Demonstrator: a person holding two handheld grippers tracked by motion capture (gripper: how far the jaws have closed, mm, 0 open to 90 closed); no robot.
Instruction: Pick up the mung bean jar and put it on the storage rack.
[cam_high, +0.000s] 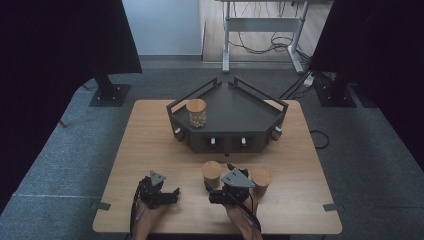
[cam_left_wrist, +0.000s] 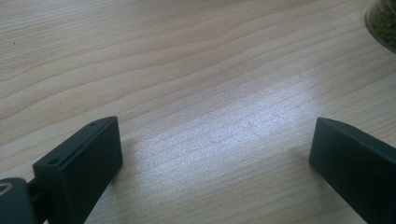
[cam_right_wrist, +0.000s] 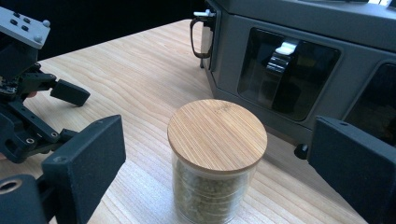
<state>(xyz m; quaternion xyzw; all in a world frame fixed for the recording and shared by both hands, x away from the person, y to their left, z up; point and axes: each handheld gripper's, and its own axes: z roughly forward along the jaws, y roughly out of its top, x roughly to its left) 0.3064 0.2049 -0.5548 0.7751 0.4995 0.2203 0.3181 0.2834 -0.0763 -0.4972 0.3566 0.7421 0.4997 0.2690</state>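
Two glass jars with bamboo lids stand near the front of the wooden table (cam_high: 150, 150): the left jar (cam_high: 212, 173) and the right jar (cam_high: 261, 180). A third jar (cam_high: 196, 112) with pale round pieces sits on the dark stand (cam_high: 240, 107). My right gripper (cam_high: 220, 184) is between the two front jars. In the right gripper view it (cam_right_wrist: 217, 144) is open, its jaws on either side of a jar (cam_right_wrist: 217, 186) of greenish grains without touching it. My left gripper (cam_high: 175, 194) rests open on the table; in its own view it (cam_left_wrist: 212, 140) holds nothing, with a jar edge (cam_left_wrist: 383, 23) at top right.
The dark stand (cam_right_wrist: 299, 70) has handled drawers in its front and raised rails around its top. It sits close behind the jar in the right gripper view. My left gripper (cam_right_wrist: 28, 107) shows at the left of that view. Black stands and cables lie on the floor beyond the table.
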